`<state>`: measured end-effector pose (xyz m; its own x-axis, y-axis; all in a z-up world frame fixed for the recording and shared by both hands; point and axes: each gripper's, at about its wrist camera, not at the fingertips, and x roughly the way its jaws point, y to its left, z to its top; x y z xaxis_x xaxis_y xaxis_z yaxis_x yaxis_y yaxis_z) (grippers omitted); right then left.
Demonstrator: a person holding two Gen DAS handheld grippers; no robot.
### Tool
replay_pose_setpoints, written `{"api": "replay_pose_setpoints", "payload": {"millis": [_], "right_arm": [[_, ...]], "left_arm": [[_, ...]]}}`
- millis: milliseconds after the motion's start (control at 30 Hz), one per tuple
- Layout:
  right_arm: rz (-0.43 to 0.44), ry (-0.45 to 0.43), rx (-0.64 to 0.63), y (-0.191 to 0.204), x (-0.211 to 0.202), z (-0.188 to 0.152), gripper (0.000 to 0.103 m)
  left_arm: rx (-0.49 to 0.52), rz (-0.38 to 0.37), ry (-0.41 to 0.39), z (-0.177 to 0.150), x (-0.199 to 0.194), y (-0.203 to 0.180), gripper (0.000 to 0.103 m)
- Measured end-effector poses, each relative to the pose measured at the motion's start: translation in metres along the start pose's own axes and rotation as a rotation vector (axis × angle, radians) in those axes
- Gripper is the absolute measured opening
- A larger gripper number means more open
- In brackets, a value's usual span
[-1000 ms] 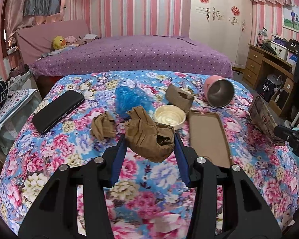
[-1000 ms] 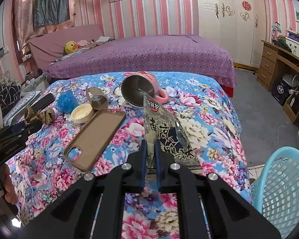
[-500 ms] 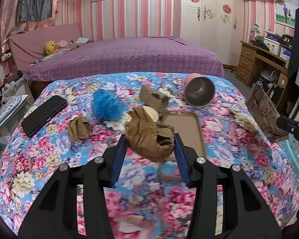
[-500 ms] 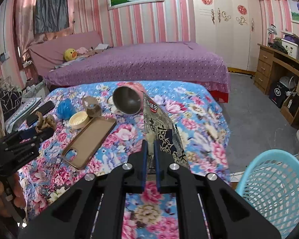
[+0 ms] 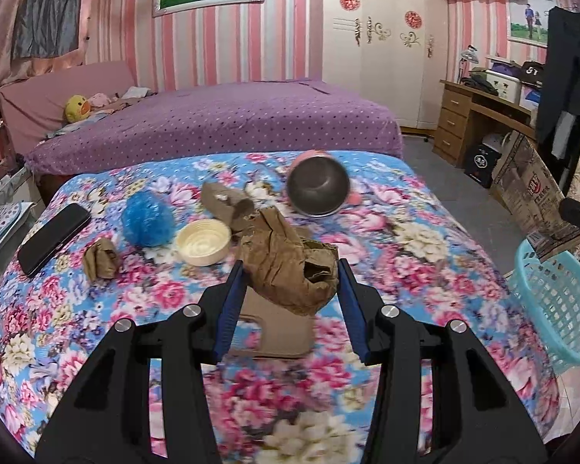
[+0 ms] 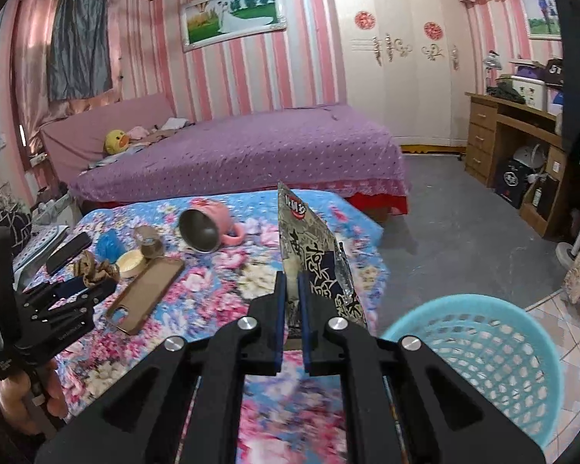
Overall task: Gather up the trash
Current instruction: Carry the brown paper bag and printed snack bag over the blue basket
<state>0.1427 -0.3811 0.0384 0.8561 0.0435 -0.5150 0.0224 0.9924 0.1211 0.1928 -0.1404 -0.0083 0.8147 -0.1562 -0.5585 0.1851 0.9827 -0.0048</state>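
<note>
A floral bedspread carries one steel-lined pink mug, one phone, one phone case and one small crumpled paper. The left gripper clamps a brown paper wad; the right gripper pinches a snack packet beside one blue basket.

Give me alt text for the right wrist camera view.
The right tool is shut on a printed snack wrapper, held upright above a floral bedspread, with a light blue mesh basket on the floor at lower right. At left, the left tool grips crumpled brown paper.
</note>
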Motion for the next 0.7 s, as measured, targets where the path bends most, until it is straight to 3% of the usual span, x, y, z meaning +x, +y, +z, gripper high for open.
{"api": "replay_pose_setpoints", "payload": {"millis": [367, 700], "right_arm": [[-0.107, 0.022, 0.054, -0.074, -0.022, -0.019, 0.007], [-0.146, 0.057, 0.068, -0.122, -0.029, -0.04, 0.007]], "left_arm": [[0.05, -0.072, -0.011, -0.001, -0.005, -0.064, 0.046], [0.133, -0.147, -0.014, -0.008, -0.008, -0.143, 0.046]]}}
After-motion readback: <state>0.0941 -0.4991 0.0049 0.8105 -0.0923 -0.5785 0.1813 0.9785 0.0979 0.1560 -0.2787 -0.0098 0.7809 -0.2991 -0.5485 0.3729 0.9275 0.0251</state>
